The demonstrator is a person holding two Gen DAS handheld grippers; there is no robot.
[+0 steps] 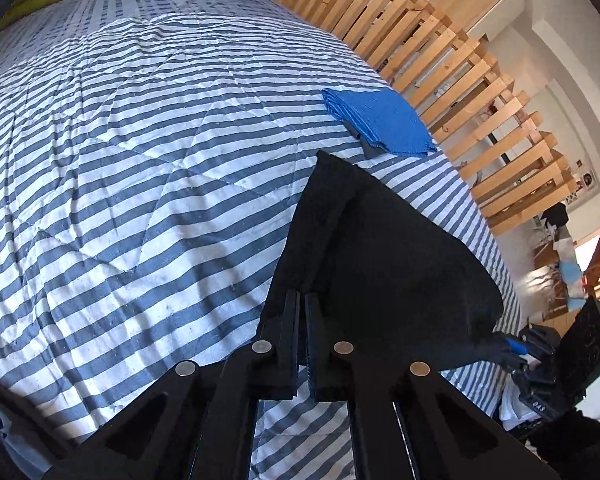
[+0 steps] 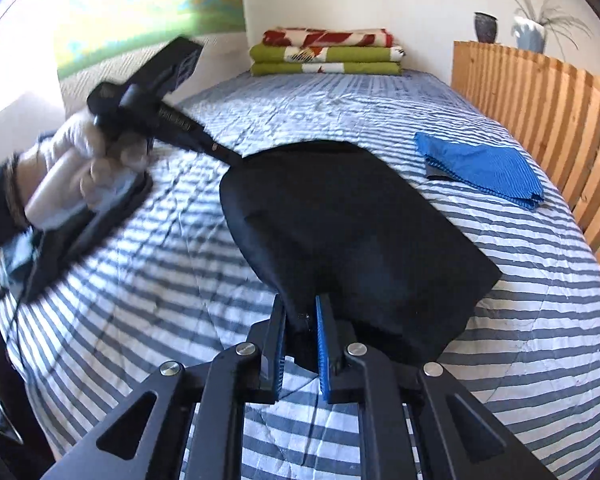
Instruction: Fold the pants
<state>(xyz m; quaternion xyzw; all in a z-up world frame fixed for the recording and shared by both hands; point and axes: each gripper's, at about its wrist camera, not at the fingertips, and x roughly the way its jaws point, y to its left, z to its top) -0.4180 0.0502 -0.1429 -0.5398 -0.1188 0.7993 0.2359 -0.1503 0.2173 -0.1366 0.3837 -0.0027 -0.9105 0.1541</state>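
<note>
The black pants [image 2: 352,236] hang folded and stretched between both grippers above the striped bed. My right gripper [image 2: 302,312] is shut on their near edge, cloth pinched between its blue pads. My left gripper [image 1: 303,300] is shut on the opposite edge of the pants [image 1: 380,248], which fan out to the right of its fingers. In the right wrist view the other gripper [image 2: 204,144] comes in from the left, held by a gloved hand [image 2: 84,164], its tip hidden in the cloth. In the left wrist view the right gripper [image 1: 496,344] shows at the lower right.
The bed carries a blue-and-white striped quilt [image 1: 120,160]. A folded blue garment [image 2: 480,168] lies near the bed's right edge by the wooden slatted rail [image 2: 540,112]. Folded green and red blankets [image 2: 326,52] are stacked at the far end. Two pots [image 2: 528,32] stand on the rail.
</note>
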